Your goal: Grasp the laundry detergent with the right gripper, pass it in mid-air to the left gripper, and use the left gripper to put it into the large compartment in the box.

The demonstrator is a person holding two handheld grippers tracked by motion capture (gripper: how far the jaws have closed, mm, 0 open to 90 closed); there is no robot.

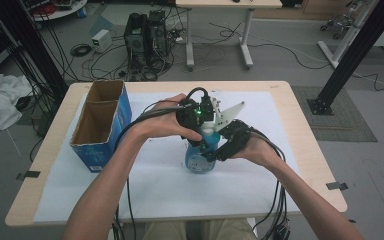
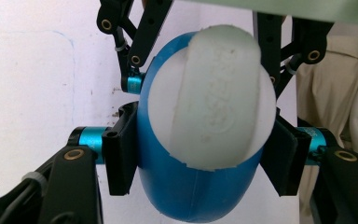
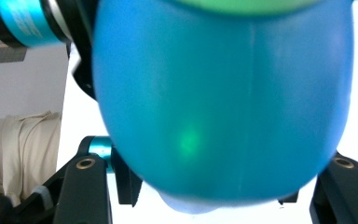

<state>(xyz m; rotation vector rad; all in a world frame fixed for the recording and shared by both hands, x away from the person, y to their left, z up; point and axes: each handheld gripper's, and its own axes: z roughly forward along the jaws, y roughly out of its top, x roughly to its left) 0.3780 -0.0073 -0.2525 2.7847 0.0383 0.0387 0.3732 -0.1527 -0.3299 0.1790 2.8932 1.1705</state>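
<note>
Your left gripper (image 2: 200, 163) clamps the blue bottle (image 2: 191, 186) — keep that squeeze firm while your right gripper (image 3: 205, 205), jaws seemingly loosened, backs away slowly.

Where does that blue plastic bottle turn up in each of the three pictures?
High view: the blue plastic bottle stands at the centre of the white table cover, between both hands.
Left gripper view: centre frame, its white cap toward the camera, clamped by the left claw.
Right gripper view: its blue body spans most of the frame.
Shared landmark: the white table cover.
</note>
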